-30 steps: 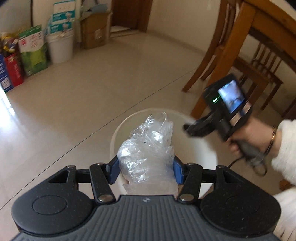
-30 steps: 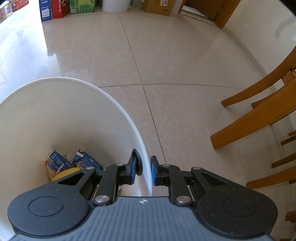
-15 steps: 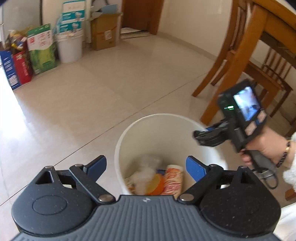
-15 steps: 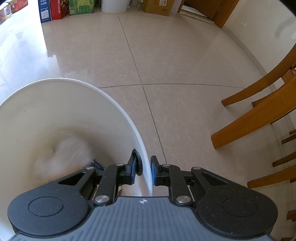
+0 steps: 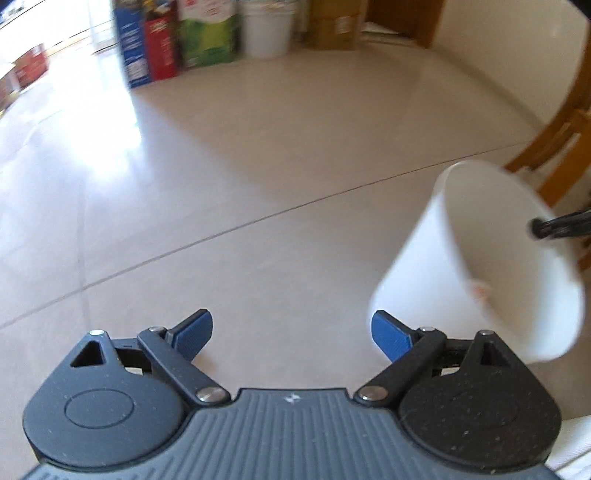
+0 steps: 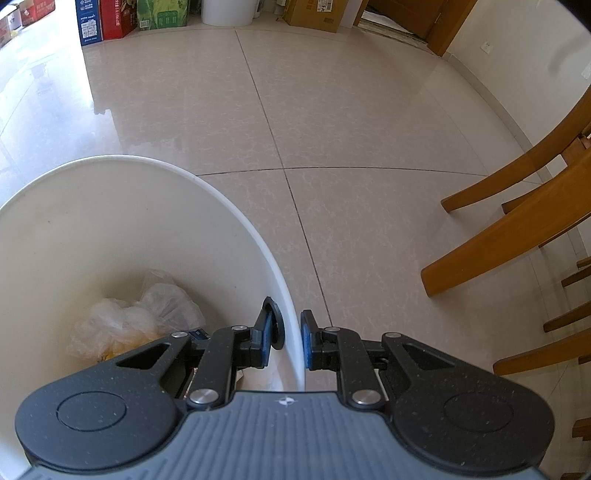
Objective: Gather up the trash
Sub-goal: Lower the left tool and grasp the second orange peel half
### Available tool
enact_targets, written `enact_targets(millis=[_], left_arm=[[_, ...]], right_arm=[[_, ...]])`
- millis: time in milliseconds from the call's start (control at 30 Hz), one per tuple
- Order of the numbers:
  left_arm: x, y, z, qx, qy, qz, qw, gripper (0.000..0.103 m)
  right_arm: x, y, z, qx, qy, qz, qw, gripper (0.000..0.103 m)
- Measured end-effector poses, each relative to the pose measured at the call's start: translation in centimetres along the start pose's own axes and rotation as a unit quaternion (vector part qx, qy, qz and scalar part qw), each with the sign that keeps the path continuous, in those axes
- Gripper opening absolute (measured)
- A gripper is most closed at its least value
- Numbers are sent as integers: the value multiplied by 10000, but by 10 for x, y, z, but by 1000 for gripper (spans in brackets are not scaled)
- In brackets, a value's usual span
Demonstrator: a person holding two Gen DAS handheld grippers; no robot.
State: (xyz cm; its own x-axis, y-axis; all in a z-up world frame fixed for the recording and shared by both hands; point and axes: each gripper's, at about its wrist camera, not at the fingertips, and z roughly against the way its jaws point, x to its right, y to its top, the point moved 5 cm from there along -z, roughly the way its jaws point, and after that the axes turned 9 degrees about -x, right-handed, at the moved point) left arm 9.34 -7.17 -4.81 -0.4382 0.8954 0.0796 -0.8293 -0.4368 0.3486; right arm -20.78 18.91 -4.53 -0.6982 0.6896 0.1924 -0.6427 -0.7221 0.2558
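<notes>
Two grippers in view. Left gripper (image 5: 291,332) spread wide, nothing between its blue pads, aimed over bare tile floor (image 5: 236,177). Right gripper (image 6: 291,334) pinched narrow on the rim of one white bucket (image 6: 236,214), one pad inside the wall, the other outside. Seen from the left gripper, that same bucket (image 5: 417,266) off to the front right, tilted, its mouth turned away to the right, a dark finger of the right gripper touching the far rim. One crumpled clear plastic bag (image 6: 147,306) down inside the bucket, left of the right gripper's inner pad, lying on something yellow and partly hidden by the gripper body; other contents too hidden to count. Far ahead of both grippers along the wall: one second white bucket (image 6: 227,11), one blue box (image 6: 88,20), one red box (image 6: 116,18), one green box (image 6: 160,13), one cardboard box (image 6: 314,13). To the right of the right gripper, slanted wooden chair legs (image 6: 506,236), at least two chairs, exact number unclear. Wide open floor straight ahead of both grippers and to the left; bucket rim and chair legs crowding the right side.
</notes>
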Motion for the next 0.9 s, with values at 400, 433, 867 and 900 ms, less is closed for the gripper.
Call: enact_targets(millis=[400, 433, 867, 900], left_arm=[[-125, -117, -80, -845, 485, 1964, 9757, 95], [-130, -123, -86, -894, 557, 2045, 9732, 95], [-184, -163, -149, -1181, 604, 3454, 9290, 95], [-185, -165, -152, -1192, 624, 3465, 9283, 95]], right_arm=[[-6, -2, 1, 29, -93, 24, 9999, 20], [-6, -2, 1, 28, -99, 20, 9999, 20], [-6, -3, 2, 49, -136, 11, 9999, 21], [-6, -3, 2, 50, -142, 12, 9999, 21]])
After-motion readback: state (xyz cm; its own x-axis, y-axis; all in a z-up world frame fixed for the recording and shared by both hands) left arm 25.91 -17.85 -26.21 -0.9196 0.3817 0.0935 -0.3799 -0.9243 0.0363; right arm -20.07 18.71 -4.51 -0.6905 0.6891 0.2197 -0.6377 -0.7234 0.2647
